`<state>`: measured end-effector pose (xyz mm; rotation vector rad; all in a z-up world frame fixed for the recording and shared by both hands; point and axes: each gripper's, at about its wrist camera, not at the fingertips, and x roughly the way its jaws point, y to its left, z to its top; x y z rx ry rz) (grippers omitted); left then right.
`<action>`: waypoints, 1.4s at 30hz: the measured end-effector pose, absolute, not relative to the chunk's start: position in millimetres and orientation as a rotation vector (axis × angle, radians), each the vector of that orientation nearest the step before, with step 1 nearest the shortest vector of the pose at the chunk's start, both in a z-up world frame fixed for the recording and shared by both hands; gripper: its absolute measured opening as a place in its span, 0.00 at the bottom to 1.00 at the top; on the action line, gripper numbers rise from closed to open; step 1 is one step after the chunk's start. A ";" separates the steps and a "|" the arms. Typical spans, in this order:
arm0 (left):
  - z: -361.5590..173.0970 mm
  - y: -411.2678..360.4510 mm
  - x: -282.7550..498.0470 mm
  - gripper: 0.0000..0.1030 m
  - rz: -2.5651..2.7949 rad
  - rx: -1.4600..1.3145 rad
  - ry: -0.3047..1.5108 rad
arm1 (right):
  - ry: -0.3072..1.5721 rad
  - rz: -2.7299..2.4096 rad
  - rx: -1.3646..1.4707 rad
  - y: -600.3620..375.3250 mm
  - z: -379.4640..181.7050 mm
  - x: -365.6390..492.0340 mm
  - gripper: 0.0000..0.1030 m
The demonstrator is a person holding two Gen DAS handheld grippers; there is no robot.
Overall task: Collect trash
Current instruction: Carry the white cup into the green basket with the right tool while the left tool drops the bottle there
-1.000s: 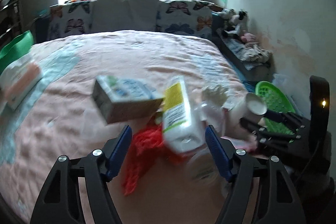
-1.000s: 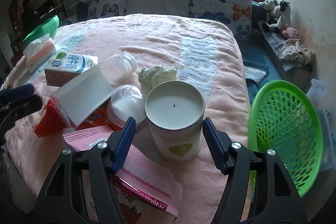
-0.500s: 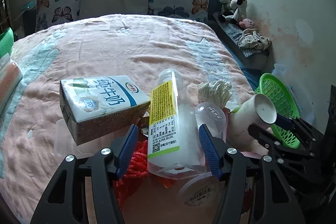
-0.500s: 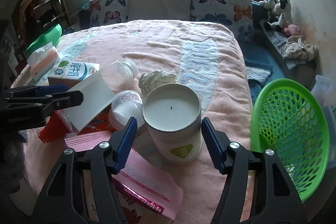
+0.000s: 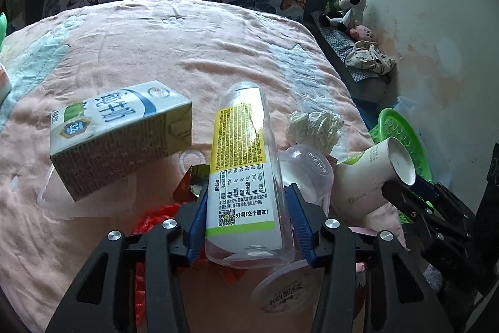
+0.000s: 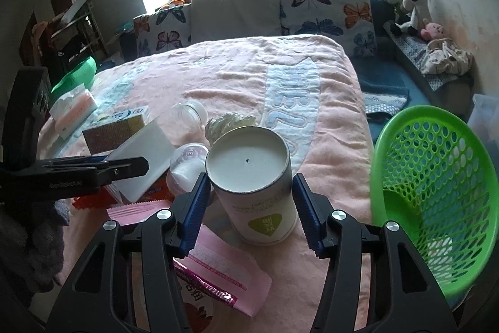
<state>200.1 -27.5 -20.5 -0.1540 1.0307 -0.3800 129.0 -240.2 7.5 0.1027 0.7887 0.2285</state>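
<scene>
My left gripper (image 5: pixel 246 192) is shut on a clear plastic bottle (image 5: pixel 244 164) with a yellow and white label; its blue pads press both sides. A milk carton (image 5: pixel 121 139) lies to its left. My right gripper (image 6: pixel 248 180) is shut on a white paper cup (image 6: pixel 254 186), held upside down with its base toward the camera; the cup also shows in the left wrist view (image 5: pixel 371 173). A green plastic basket (image 6: pixel 436 186) stands to the right of the bed.
On the pink bedspread (image 5: pixel 187 52) lie a crumpled white paper (image 5: pixel 315 127), a clear lidded cup (image 5: pixel 305 173), a red wrapper (image 5: pixel 149 214) and pink packets (image 6: pixel 224 267). A tissue pack (image 6: pixel 73 108) lies far left. Pillows and plush toys sit at the back.
The left gripper has closed in on the bottle and its pads now press it. The right gripper has narrowed onto the cup and tilted it slightly.
</scene>
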 end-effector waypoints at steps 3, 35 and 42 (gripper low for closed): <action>-13.2 -28.2 195.7 0.45 -0.375 -0.145 1.013 | 0.777 0.234 0.117 -242.7 13.0 125.7 0.53; 70.9 -136.1 184.5 0.44 -0.673 -0.050 0.932 | 0.860 -0.152 0.273 -430.1 -37.2 111.4 0.53; 62.2 -180.5 192.5 0.44 -0.728 -0.004 0.971 | 0.887 -0.162 0.303 -440.0 -57.5 108.8 0.56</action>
